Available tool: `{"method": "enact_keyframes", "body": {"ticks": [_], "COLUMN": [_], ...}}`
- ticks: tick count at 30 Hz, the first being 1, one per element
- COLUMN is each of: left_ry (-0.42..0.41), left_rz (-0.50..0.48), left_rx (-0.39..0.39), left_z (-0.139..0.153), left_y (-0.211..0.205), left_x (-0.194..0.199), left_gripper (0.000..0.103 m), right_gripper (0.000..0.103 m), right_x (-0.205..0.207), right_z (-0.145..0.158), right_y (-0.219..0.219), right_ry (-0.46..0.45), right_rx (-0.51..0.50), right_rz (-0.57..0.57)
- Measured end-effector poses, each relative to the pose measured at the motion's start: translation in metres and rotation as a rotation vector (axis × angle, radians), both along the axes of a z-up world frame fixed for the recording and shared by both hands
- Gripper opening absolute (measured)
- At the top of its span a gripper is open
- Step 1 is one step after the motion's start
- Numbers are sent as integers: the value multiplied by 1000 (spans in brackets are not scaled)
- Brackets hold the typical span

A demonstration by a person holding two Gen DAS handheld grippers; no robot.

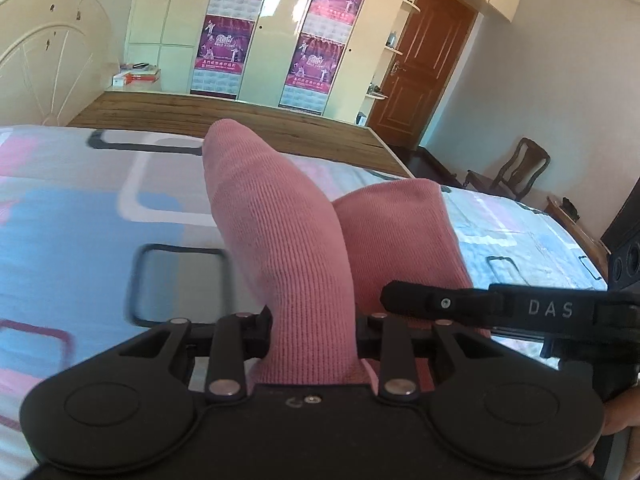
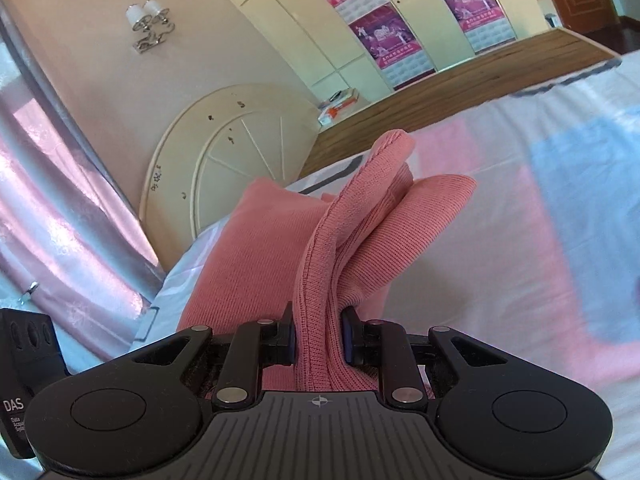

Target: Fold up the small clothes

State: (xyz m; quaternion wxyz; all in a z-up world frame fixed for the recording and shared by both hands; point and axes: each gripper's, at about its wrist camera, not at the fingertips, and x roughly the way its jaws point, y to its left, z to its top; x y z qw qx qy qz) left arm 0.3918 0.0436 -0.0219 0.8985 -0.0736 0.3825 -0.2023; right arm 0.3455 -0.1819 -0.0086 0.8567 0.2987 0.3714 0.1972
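A small pink knitted garment [image 1: 280, 216] is held above the patterned bedsheet [image 1: 80, 216]. My left gripper [image 1: 314, 332] is shut on one bunched end of it; the knit rises between the jaws. My right gripper [image 2: 318, 336] is shut on another bunched fold of the pink garment [image 2: 320, 248], with more of it hanging to the left and behind. The right gripper's finger [image 1: 440, 302] also shows in the left wrist view, close beside the left gripper. The fingertips are hidden by the cloth.
The bed has a cream headboard [image 2: 224, 148] and a bare wooden board [image 1: 240, 116] beyond the sheet. Cream wardrobes with purple posters [image 1: 228, 28] stand behind. A brown door [image 1: 420, 64] and a wooden chair [image 1: 516, 168] are on the right. Curtains [image 2: 60, 200] hang at the left.
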Motion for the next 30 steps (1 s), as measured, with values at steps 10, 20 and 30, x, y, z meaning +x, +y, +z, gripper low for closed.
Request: {"method": "enact_keyframes", "body": {"ticks": [10, 20, 30], "left_ry": [23, 70, 61], "left_rz": [70, 147, 212], "left_rx": [15, -3, -13], "left_z": [-19, -74, -78], "left_y": [128, 204, 224], "left_x": [39, 76, 70], "left_gripper": [29, 33, 69], "right_gripper": [21, 20, 30], "right_x": [60, 110, 118], "right_z": [-19, -67, -96], "right_y": [137, 181, 154], "right_ry": [46, 109, 193], "right_rx": [-9, -133, -202], "right_rz": [46, 20, -97]}}
